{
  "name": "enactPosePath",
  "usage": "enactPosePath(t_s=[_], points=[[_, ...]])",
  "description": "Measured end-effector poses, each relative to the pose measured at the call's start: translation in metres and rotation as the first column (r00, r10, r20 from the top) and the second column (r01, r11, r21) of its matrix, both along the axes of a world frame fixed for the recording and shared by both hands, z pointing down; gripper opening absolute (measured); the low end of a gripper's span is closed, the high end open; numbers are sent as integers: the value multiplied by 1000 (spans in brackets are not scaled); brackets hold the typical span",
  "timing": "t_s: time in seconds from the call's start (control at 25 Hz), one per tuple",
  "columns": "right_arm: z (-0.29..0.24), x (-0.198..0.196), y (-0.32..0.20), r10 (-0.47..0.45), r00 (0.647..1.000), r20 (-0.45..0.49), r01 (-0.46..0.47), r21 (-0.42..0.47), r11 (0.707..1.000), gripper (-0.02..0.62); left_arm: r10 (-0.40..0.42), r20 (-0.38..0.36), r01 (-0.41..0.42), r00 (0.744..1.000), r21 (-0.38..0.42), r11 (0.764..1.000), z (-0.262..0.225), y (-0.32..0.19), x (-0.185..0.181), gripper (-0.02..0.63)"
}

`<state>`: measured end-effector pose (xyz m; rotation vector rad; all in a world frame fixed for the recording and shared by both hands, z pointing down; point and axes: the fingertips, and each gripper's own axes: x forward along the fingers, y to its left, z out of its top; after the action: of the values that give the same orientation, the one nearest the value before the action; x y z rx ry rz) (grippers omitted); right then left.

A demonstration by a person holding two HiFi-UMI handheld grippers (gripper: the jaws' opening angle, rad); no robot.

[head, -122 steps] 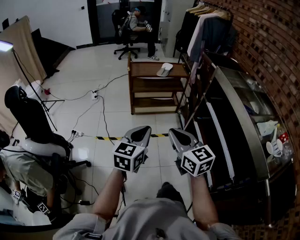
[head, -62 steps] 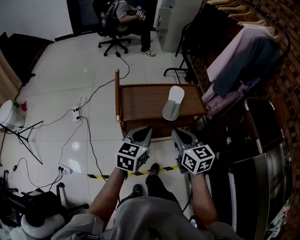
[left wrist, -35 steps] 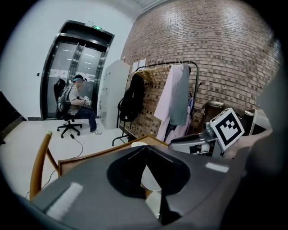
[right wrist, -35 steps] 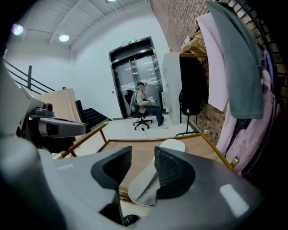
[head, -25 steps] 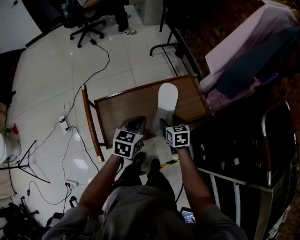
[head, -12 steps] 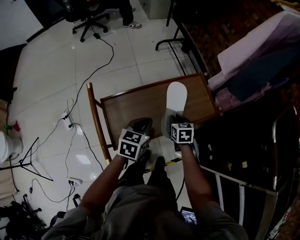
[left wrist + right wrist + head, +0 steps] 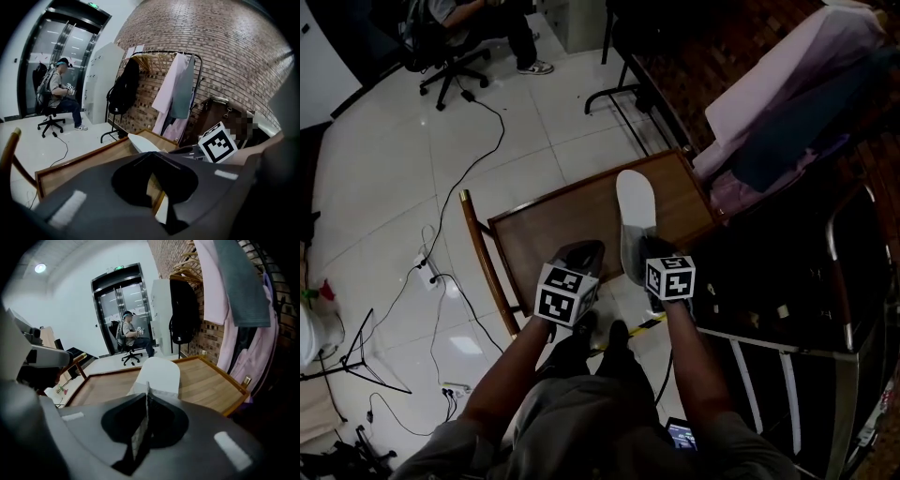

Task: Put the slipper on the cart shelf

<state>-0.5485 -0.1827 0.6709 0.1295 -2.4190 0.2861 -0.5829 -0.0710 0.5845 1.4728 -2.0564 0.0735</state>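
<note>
A white slipper (image 7: 635,211) lies lengthwise on the top shelf of the wooden cart (image 7: 548,234), toe pointing away from me. My right gripper (image 7: 643,253) is at its near end. Its jaws have just been closing and now pinch the slipper's (image 7: 159,373) thin near edge, as the right gripper (image 7: 147,393) view shows. My left gripper (image 7: 582,253) hovers over the cart's near edge, left of the slipper, shut and empty. In the left gripper (image 7: 151,155) view the slipper (image 7: 142,142) shows just beyond the closed tips, to the right.
A clothes rack with hanging garments (image 7: 787,103) stands right of the cart. A dark glass counter (image 7: 787,319) is at my right. Cables (image 7: 459,141) run over the white floor. A person sits on an office chair (image 7: 459,42) at the back.
After the walk up to the cart, the right gripper's jaws have gone from open around the slipper's near end to shut on it. The left gripper stays beside it.
</note>
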Motion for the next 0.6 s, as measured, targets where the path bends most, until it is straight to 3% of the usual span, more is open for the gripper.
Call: enactPosePath(t_s=[0.28,0.6], points=[[-62,36,-14,61,994,92,-65,37,997,8,84,-5,-84,996,72,994,-25,-28,20,8],[-130,95,-33,161,955,251,-172,23,985,8,225,58,-230,973,117,966,-63,-70,51,8]])
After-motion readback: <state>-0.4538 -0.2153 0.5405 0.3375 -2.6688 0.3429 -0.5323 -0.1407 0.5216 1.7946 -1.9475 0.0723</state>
